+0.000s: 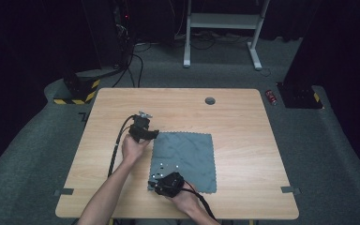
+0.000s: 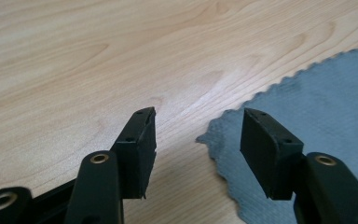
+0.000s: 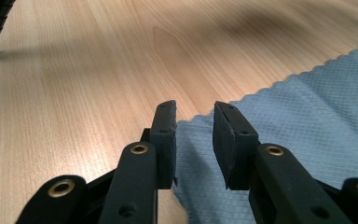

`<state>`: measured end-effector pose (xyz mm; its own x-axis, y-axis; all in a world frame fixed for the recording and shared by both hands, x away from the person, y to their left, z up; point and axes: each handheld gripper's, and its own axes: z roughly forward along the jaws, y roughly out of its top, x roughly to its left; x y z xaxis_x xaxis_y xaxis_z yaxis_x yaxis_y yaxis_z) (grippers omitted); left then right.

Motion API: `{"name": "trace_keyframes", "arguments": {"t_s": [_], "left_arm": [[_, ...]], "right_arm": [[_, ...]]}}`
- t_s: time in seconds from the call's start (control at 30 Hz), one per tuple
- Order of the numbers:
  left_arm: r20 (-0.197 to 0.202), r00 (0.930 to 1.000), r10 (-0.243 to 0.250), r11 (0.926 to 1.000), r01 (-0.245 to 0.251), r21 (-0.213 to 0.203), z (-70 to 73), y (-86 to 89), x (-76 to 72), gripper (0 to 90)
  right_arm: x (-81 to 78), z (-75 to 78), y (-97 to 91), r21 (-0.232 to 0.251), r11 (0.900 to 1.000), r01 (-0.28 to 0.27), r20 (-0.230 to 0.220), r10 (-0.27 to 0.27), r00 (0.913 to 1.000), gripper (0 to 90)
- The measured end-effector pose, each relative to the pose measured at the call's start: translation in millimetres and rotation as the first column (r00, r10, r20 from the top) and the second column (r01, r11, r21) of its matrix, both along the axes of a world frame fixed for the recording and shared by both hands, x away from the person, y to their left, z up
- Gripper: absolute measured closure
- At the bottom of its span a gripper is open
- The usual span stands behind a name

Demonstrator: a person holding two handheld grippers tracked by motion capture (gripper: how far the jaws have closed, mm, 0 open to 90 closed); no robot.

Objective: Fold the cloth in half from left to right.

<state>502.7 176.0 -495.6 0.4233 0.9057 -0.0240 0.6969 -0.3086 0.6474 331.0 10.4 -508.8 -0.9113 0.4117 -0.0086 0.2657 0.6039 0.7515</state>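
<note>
Bare wood of the tabletop lies open on every side of the flat grey cloth. The left tongs stand at its far left corner, the right tongs at its near left corner. A small round grommet lies flush near the far edge.

Cloth flat on counter, near middle, toward person's side. Left tongs at cloth's far left corner; right tongs at near left corner. Round hole in counter behind cloth, near far edge.
</note>
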Motion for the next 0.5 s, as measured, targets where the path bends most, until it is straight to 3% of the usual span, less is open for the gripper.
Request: {"name": "trace_keyframes", "arguments": {"t_s": [0.27,0.43,0.5], "left_arm": [[-0.016,0.9999,0.007,0.9998,-0.007,0.018,-6.1,-5.9,8.3,45.5],[-0.024,0.9997,0.008,0.9983,-0.006,0.057,-11.5,-10.5,11.3,45.1],[-0.022,0.9997,0.014,0.9987,-0.013,0.049,-12.1,-10.1,11.8,44.5]], "right_arm": [[-4.9,-3.8,4.5,-0.014,0.9998,-0.012,0.0,0.012,0.9999,66.9],[-8.3,-5.8,6.3,-0.019,0.9997,-0.016,-0.007,0.015,0.9999,64.2],[-9.8,-6.4,7.0,-0.021,0.9995,-0.024,-0.002,0.024,0.9997,62.7]]}}
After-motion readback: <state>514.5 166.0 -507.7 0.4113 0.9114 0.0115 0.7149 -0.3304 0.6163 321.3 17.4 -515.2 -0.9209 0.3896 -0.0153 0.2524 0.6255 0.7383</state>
